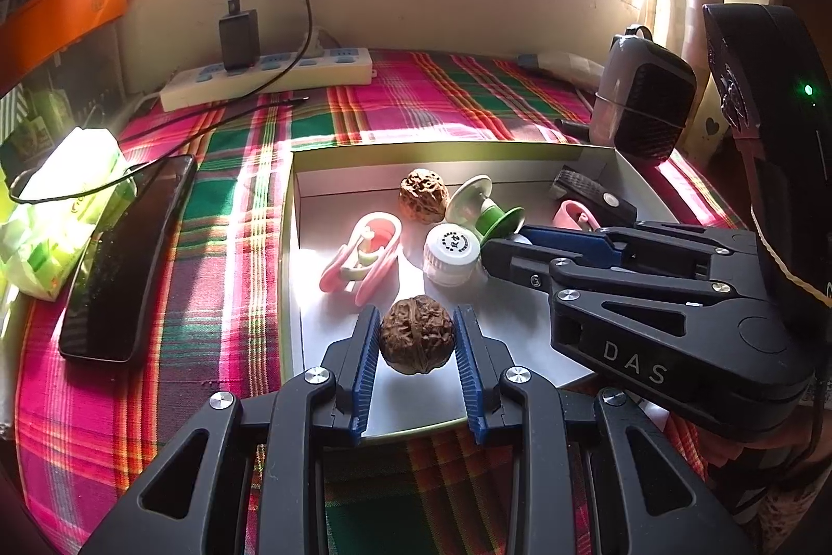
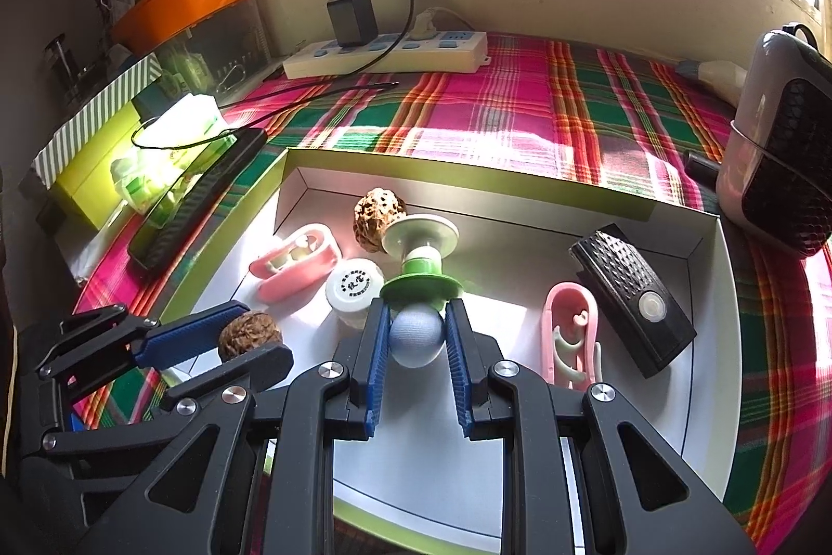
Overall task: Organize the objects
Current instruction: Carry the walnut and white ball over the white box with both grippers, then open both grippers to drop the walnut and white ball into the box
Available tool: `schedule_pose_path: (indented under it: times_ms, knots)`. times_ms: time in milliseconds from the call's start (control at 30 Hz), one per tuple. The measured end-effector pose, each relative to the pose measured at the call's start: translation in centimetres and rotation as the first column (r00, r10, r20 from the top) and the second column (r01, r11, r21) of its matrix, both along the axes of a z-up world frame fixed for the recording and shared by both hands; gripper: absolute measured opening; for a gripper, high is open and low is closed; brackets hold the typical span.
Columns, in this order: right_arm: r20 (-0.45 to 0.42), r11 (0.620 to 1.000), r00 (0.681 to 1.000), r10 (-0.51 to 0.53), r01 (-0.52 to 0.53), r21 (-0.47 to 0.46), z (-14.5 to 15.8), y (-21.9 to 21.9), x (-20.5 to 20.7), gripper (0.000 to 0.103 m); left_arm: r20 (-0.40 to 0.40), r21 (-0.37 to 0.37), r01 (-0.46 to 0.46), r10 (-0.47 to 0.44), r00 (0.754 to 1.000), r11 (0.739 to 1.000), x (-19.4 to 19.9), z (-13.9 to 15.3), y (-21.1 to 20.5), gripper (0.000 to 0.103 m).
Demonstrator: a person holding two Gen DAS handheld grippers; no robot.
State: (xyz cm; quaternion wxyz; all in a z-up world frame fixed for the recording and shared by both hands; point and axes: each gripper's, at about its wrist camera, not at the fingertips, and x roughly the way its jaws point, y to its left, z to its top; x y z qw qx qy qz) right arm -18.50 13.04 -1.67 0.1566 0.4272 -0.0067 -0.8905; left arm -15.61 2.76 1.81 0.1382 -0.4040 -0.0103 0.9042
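Observation:
My left gripper (image 1: 416, 336) is shut on a brown walnut (image 1: 416, 341) over the near part of a shallow white box (image 1: 333, 180); it also shows in the right wrist view (image 2: 244, 339). My right gripper (image 2: 414, 336) is shut on a pale blue ball (image 2: 414, 341) above the box middle. In the box lie a second walnut (image 1: 424, 195), a white-and-green spool (image 1: 486, 206), a white capped jar (image 1: 451, 254), a pink clip (image 1: 361, 257), another pink clip (image 2: 569, 334) and a black remote-like device (image 2: 632, 297).
A plaid cloth (image 1: 405, 102) covers the table. A black phone (image 1: 127, 258) and a green tissue pack (image 1: 62, 201) lie left of the box. A power strip (image 1: 270, 79) with charger sits at the back. A small heater (image 2: 780, 139) stands at right.

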Motion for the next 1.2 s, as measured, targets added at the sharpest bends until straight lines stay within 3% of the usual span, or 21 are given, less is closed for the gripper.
schedule_pose_path:
  times_ms: [1200]
  knots:
    - [0.008,1.0,1.0,0.0,0.0,-0.023,-0.18,-0.24,0.0,0.026,0.0,-0.005,-0.002,0.002,1.0,1.0,0.05,0.04,0.07,0.027]
